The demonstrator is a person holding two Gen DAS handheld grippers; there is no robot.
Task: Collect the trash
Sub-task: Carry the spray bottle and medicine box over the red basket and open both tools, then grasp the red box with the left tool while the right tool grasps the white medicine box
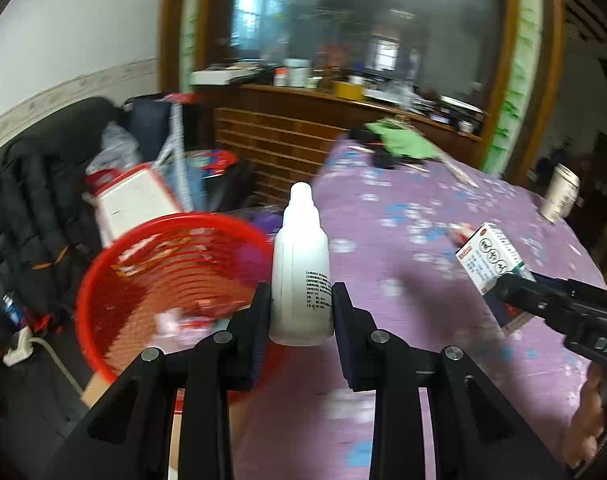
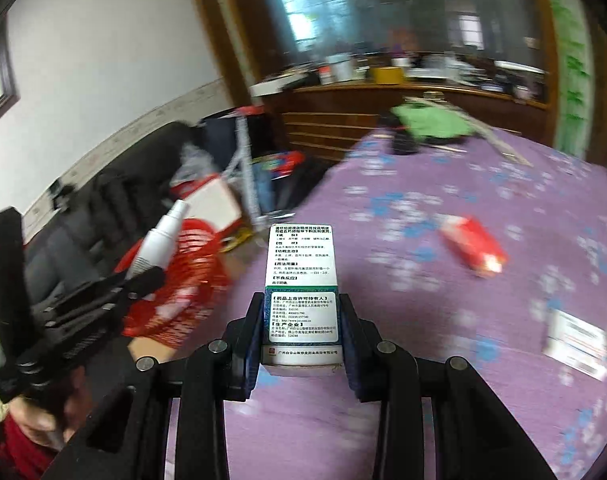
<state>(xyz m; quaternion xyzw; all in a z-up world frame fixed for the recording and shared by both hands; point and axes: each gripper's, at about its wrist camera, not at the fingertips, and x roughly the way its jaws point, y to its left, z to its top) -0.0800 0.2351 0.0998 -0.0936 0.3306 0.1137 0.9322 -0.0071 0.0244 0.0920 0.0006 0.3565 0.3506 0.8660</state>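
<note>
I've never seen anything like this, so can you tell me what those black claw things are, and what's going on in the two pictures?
They are grabbers, one in each of a person's hands, each with a small camera looking along its claws. One picture comes from the left gripper, which pinches a white bottle. The other comes from the right gripper, which pinches a small medicine box. Below is a table with a purple flowery cloth; a red packet and a flat white box lie on it. A red basket waits beside it.

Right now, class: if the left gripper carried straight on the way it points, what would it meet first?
Probably nothing close: the left gripper, shut on the white bottle, points between the red basket and the purple tablecloth, towards blurred floor clutter; depth is unclear.
</note>
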